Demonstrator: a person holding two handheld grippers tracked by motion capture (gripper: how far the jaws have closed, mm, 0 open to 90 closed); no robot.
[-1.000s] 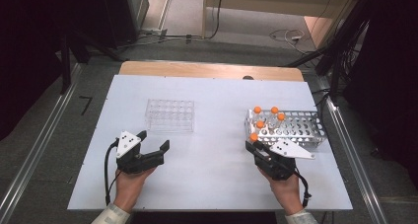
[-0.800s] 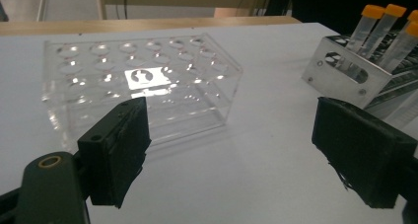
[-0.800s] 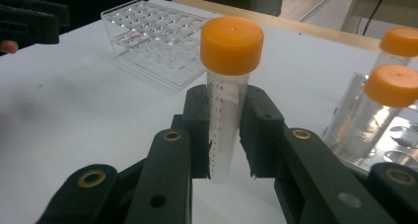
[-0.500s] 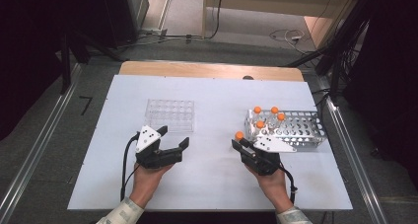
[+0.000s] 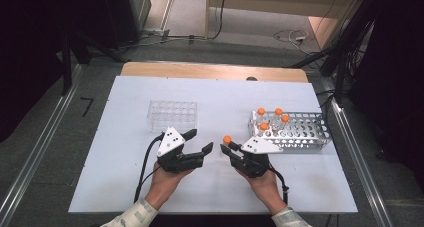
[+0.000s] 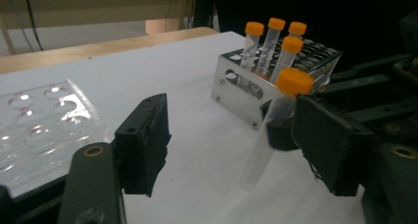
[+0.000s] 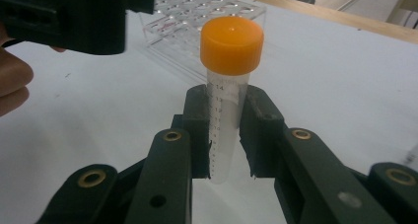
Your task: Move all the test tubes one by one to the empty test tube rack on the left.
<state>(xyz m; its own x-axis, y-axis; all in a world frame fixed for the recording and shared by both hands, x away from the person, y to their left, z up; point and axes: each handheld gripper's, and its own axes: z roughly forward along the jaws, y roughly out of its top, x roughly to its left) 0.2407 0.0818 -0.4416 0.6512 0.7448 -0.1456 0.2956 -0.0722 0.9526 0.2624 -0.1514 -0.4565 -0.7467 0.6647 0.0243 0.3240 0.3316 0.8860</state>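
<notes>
one tube out of the metal rack, handover to the left gripper under way

the right gripper (image 7: 224, 135) is clamped on a clear tube with an orange cap (image 7: 227, 86), its two black pads pressing the tube's upper body just below the cap, so the tube stands upright between them with its lower end hanging free above the counter (image 5: 125, 187). just to that gripper's left, the left gripper (image 5: 196, 141) faces it with its jaws part open; they have just been closing, and in the left gripper view the held tube (image 6: 273, 128) stands in the gap, near the right-hand pad and not yet pressed by either one (contact with that pad is hard to rule out).

behind the right gripper and a little to its right sits the metal rack (image 5: 300, 134), with four more orange-capped tubes (image 5: 272, 118) standing in its near-left corner. ahead of the left gripper, close by, lies the clear plastic rack (image 5: 172, 114), with every well bare.

judged from this, the work is at an early stage: one tube lifted out, none placed in the clear rack, and four waiting. the likely next need is a firm grip by the left gripper before the right lets go.
</notes>
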